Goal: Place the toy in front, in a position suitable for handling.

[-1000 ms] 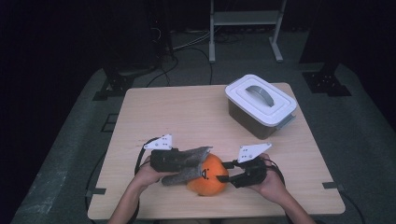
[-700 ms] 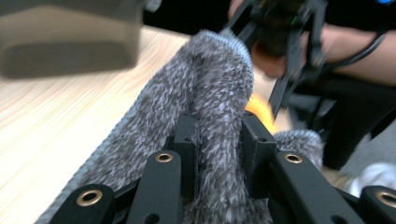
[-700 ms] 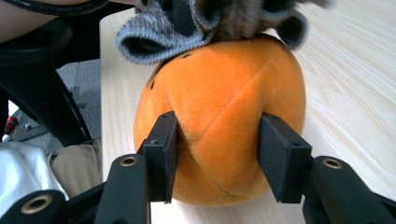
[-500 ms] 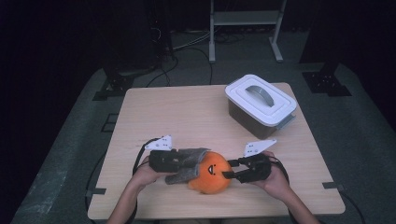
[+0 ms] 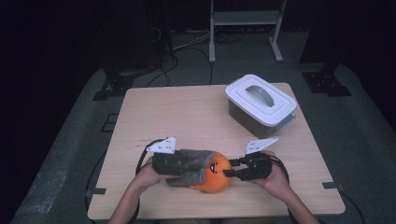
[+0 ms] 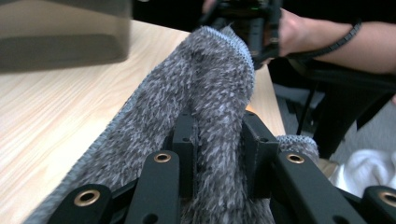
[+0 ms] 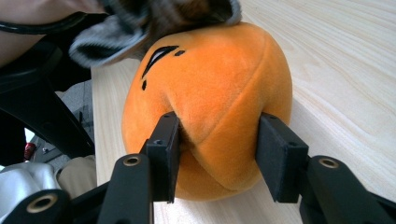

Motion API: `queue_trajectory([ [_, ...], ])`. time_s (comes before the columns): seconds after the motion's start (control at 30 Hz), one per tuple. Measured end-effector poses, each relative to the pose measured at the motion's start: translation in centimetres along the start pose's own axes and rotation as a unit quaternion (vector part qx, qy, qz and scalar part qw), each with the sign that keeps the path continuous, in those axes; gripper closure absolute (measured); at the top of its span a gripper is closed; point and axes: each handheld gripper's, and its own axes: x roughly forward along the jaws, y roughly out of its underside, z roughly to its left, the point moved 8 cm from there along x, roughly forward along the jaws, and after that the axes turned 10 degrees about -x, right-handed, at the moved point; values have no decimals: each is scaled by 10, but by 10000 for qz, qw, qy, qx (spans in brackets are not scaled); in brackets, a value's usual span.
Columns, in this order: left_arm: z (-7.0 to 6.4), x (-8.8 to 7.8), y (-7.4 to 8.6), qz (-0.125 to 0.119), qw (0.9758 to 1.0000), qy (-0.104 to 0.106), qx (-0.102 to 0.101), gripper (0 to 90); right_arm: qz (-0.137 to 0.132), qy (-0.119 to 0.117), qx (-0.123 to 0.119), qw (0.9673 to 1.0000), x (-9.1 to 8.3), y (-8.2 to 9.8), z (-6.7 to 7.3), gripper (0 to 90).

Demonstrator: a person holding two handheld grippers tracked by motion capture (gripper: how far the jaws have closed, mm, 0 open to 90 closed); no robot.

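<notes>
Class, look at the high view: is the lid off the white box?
No. The lid sits closed on the box, handle up.

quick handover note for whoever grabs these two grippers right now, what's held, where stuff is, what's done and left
Left gripper: shut on the grey fuzzy cloth, which drapes onto the orange plush toy.
Right gripper: jaws have just been closing, pads now pressing into the toy's sides.
Toy sits at the table's near edge; the lidded white bin stands far right, closed.
Done: both things gripped. Left: probably separating cloth and toy; the bin is unopened.
</notes>
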Motion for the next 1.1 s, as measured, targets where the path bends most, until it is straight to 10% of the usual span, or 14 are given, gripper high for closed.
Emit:
queue_trajectory([
  [0.4, 15, -6, 12, 224, 9991, -331, -117, 711, -315, -185, 14, 9993, -1, -3, -2, 431],
  [0.63, -10, -2, -14, -122, 9998, -47, 158, 712, -405, -132, 260, 9988, -2, -20, 10, 565],
  [0.77, -17, 5, -16, 72, 9992, -96, 385, 712, -355, -22, 26, 9994, 3, -26, 19, 567],
  [1.1, -1, -5, -8, 31, 9997, -218, 100, 717, -399, -226, -150, 9988, 6, -17, 10, 427],
])
